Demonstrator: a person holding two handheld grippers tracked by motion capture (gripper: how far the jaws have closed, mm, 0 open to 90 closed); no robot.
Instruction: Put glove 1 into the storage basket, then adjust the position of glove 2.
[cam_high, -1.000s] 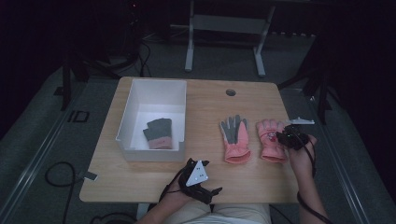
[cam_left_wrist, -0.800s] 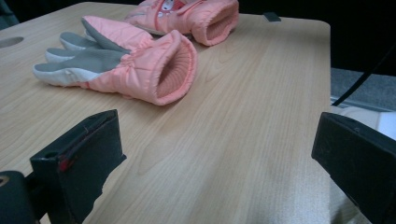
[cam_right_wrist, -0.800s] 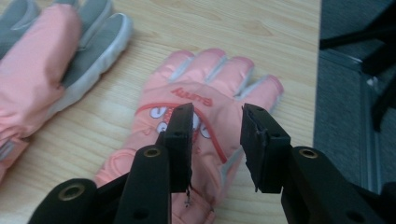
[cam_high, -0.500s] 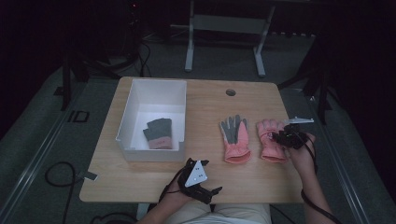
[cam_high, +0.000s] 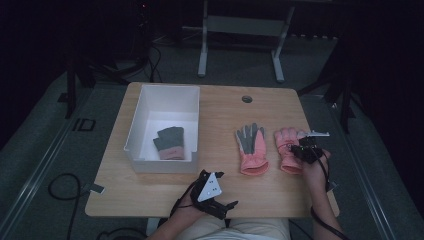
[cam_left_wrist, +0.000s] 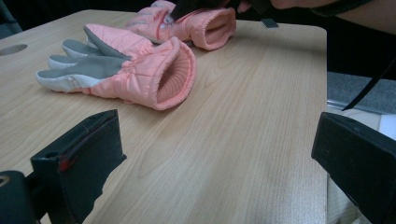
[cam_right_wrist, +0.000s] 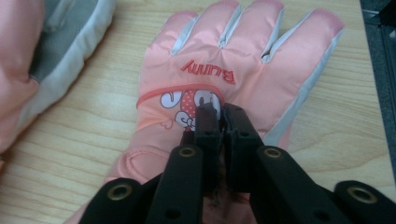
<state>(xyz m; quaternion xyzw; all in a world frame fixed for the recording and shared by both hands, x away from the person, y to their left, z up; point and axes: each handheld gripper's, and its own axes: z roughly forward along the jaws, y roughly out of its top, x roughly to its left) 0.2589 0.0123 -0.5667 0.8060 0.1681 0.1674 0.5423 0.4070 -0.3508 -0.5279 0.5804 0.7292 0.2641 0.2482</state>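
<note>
Pink glove (cam_right_wrist: 219, 88), centre frame on the table (cam_right_wrist: 93, 140): right hand-held gripper (cam_right_wrist: 219, 114) has just clenched onto its back fabric, so we lift slowly, checking the pinch holds.

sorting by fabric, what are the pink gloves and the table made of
Pink gloves: apparently padded synthetic shell, slightly shiny and puffy, with stitched seams; the cuff opening looks ribbed knit, the palm-up glove's palm a matte grey material. Table: light wood-grain surface, smooth, possibly laminate.
</note>
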